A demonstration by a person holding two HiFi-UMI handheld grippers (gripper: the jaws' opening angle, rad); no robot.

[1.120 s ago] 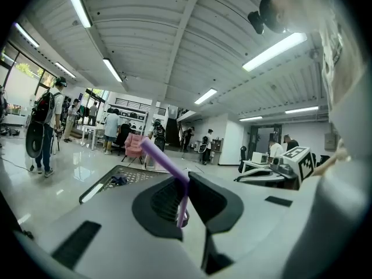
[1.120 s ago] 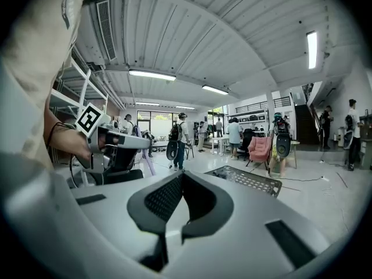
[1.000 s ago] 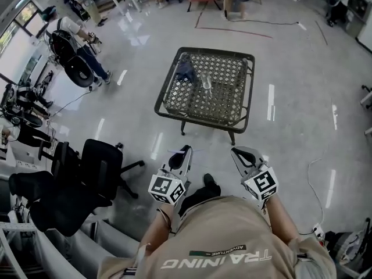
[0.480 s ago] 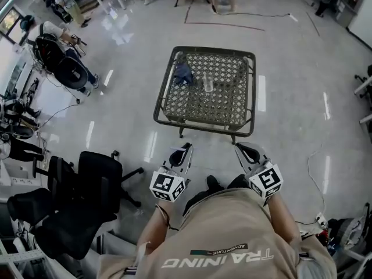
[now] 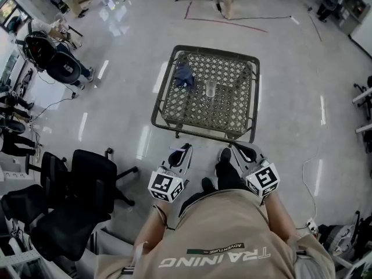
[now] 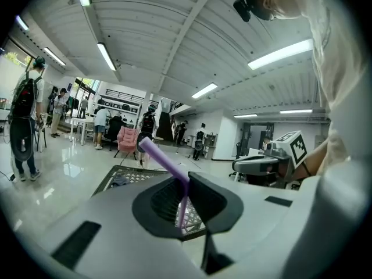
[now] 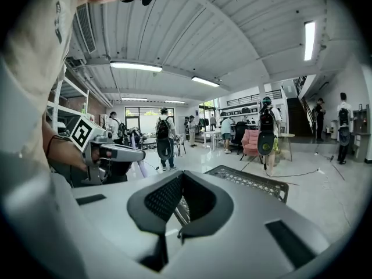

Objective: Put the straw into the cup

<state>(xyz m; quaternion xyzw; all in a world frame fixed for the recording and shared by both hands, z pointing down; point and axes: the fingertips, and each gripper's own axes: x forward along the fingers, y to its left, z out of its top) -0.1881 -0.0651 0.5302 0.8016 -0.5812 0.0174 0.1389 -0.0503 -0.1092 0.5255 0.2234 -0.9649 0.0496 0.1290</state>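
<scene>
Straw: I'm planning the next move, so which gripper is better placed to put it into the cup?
Left. The left gripper is shut on the purple straw; the right gripper is shut on nothing. The cup stands on the table ahead.

L hand-held gripper [image 5: 186,149] tight on straw [image 6: 163,159]; R hand-held gripper [image 5: 238,148] prob. closed, empty; both fwd.

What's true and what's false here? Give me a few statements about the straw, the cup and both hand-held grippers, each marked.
1. The left hand-held gripper is shut on a purple straw. True.
2. A clear cup stands on the wicker table, apart from a blue cloth. True.
3. The straw is in the cup. False: it is in the left hand-held gripper, short of the table.
4. The right hand-held gripper holds the cup. False: its jaws are together with nothing between them.
</scene>
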